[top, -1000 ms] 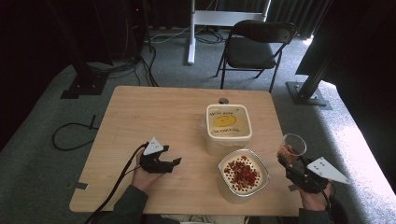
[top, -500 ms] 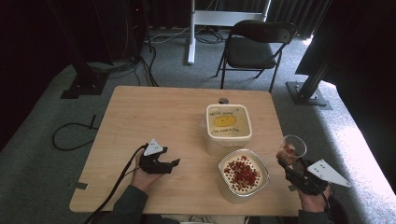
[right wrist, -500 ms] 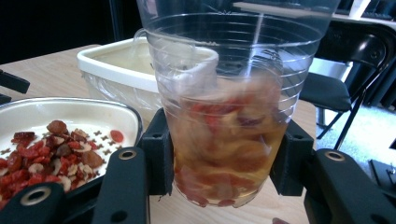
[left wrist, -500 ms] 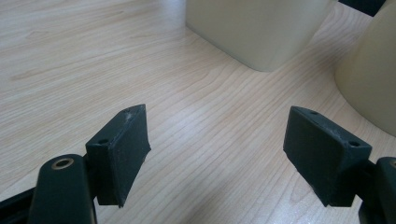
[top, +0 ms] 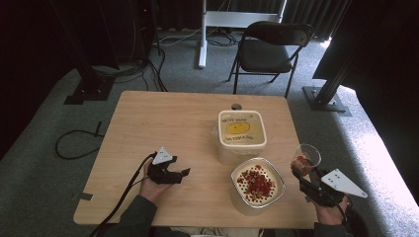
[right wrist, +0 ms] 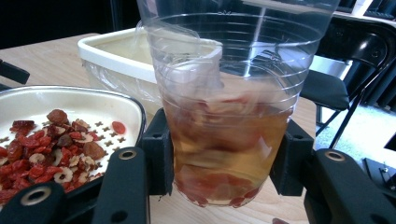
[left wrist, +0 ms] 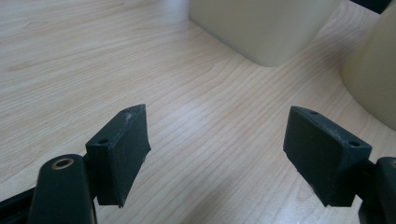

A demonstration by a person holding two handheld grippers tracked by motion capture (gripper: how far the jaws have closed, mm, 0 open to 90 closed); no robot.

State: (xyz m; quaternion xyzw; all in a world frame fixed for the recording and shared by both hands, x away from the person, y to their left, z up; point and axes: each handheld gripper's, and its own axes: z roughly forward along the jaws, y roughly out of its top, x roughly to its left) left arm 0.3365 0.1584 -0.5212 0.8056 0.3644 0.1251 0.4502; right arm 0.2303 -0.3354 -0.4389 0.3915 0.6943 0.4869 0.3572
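Two tools: right tool (top: 299,174) clenches the plastic cup (top: 307,158), lower right; keep it level. Left tool (top: 179,174) gapes empty.

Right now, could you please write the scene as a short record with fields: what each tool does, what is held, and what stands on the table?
right tool: shut on the clear plastic cup, upright, near the table's right edge
cup contents: brownish liquid with red pieces at the bottom
left tool: open, nothing between its jaws, low over the wooden table
bowl: white, holds red dried fruit, beside the cup
container: cream, square, yellow label on lid, behind the bowl
beyond the table: black folding chair
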